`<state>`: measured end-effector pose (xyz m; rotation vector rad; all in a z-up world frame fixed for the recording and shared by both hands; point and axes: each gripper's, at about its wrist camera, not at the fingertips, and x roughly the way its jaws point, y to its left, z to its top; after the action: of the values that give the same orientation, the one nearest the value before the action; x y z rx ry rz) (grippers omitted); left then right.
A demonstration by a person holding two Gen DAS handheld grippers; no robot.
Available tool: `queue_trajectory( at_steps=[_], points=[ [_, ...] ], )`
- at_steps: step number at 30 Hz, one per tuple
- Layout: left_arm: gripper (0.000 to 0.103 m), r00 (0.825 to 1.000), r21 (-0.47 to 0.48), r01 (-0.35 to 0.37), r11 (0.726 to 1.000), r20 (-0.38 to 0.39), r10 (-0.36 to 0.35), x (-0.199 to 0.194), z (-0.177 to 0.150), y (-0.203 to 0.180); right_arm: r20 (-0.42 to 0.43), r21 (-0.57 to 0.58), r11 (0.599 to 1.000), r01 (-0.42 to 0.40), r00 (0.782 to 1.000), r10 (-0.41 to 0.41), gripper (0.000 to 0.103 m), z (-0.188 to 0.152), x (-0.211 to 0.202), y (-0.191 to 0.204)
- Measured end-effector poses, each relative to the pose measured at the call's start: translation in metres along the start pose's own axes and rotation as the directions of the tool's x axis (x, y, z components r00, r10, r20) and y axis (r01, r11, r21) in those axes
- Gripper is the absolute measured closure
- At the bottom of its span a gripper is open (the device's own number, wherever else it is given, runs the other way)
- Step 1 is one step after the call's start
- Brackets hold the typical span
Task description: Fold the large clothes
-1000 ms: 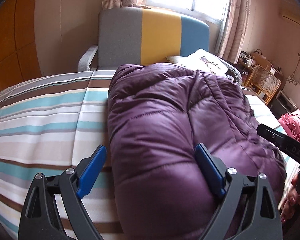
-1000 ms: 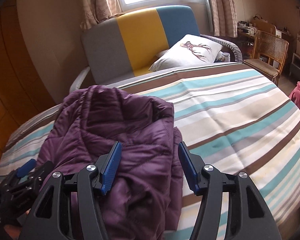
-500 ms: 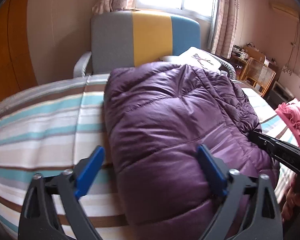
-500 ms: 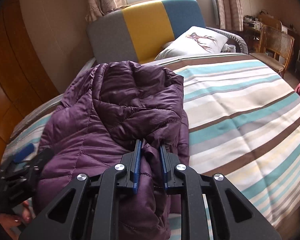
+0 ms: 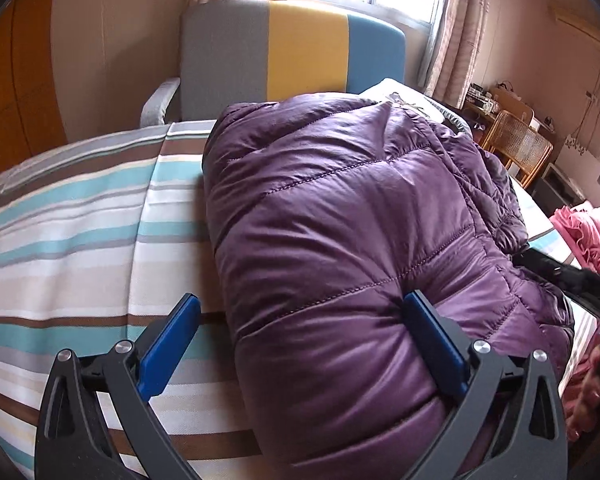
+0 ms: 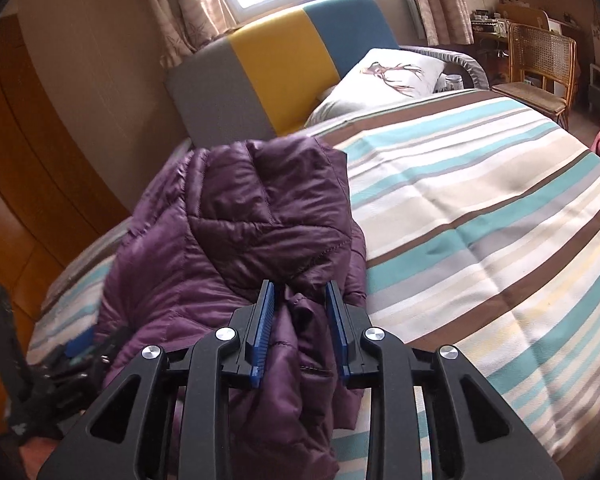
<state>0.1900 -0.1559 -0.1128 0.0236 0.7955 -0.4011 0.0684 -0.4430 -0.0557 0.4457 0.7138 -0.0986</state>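
Your right gripper [image 6: 300, 332] has its blue pads [image 6: 262, 336] clamped on a bunched fold of the purple jacket [image 6: 236, 240] — fabric fills the narrow gap between them and hangs down below. Your left gripper [image 5: 300, 344] is spread wide: its right pad [image 5: 436, 344] presses against the puffy side of the jacket [image 5: 340, 232], while the left pad sits over the striped bedspread [image 5: 80, 240], gripping nothing. The jacket lies in a bulky heap on the bed, toward the edge nearest you, with the gray, yellow and blue headboard [image 5: 292, 48] beyond it — a white pillow [image 6: 388, 76] rests near that headboard.
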Motion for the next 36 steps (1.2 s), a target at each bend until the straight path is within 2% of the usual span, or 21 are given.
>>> queue_trajectory(
  at_steps=[4,6,8,12,13,14,16,17,19,26,30,32,36],
  points=[
    [0.002,1.000,-0.012,0.011,1.000,-0.009,-0.011,0.002,0.001,0.001,-0.052,-0.027,0.997,0.079,0.995,-0.080,0.076,-0.002,0.015,0.002],
    [0.002,1.000,-0.003,0.023,1.000,-0.011,-0.023,0.003,0.001,0.001,-0.103,0.021,0.998,0.064,0.993,-0.062,0.075,-0.006,0.034,-0.008],
    [0.002,0.999,0.006,0.031,0.999,-0.012,-0.031,0.005,0.001,0.003,-0.100,0.009,0.997,0.079,0.992,-0.078,0.066,-0.009,0.043,-0.010],
    [0.002,0.997,-0.029,0.067,0.997,-0.041,-0.068,0.007,0.002,0.011,-0.103,0.015,0.998,0.068,0.992,-0.066,0.066,-0.008,0.040,-0.012],
    [0.002,0.996,-0.042,0.077,0.996,-0.046,-0.079,0.005,0.003,0.013,-0.104,0.023,0.998,0.059,0.993,-0.057,0.063,-0.006,0.036,-0.013],
    [0.002,0.994,-0.064,0.097,0.993,-0.053,-0.100,0.004,0.004,0.017,-0.111,0.032,0.998,0.058,0.992,-0.054,0.052,-0.005,0.032,-0.013],
    [0.002,0.986,-0.113,0.145,0.983,-0.065,-0.153,0.004,0.007,0.028,-0.128,0.042,0.997,0.058,0.990,-0.052,0.038,-0.001,0.026,-0.018],
    [0.002,0.982,-0.128,0.163,0.978,-0.078,-0.174,0.006,0.008,0.031,-0.139,0.048,0.998,0.049,0.989,-0.042,0.037,0.002,0.027,-0.021],
    [0.002,0.971,-0.143,0.199,0.970,-0.109,-0.215,0.013,0.010,0.036,-0.164,0.074,0.997,0.023,0.986,-0.010,0.037,0.006,0.030,-0.028],
    [0.002,0.946,-0.130,0.251,0.959,-0.179,-0.271,0.030,0.016,0.038,-0.251,0.128,0.991,-0.033,0.966,0.064,0.037,0.012,0.056,-0.037],
    [0.002,0.939,-0.113,0.274,0.955,-0.183,-0.291,0.038,0.019,0.038,-0.266,0.221,0.971,-0.091,0.952,0.149,0.037,0.012,0.070,-0.052],
    [0.002,0.934,-0.112,0.286,0.952,-0.190,-0.303,0.044,0.021,0.036,-0.260,0.206,0.973,-0.099,0.954,0.152,0.037,0.013,0.073,-0.052],
    [0.002,0.937,-0.086,0.279,0.957,-0.194,-0.290,0.047,0.021,0.029,-0.253,0.182,0.978,-0.104,0.956,0.149,0.040,0.014,0.076,-0.047]
  ],
)
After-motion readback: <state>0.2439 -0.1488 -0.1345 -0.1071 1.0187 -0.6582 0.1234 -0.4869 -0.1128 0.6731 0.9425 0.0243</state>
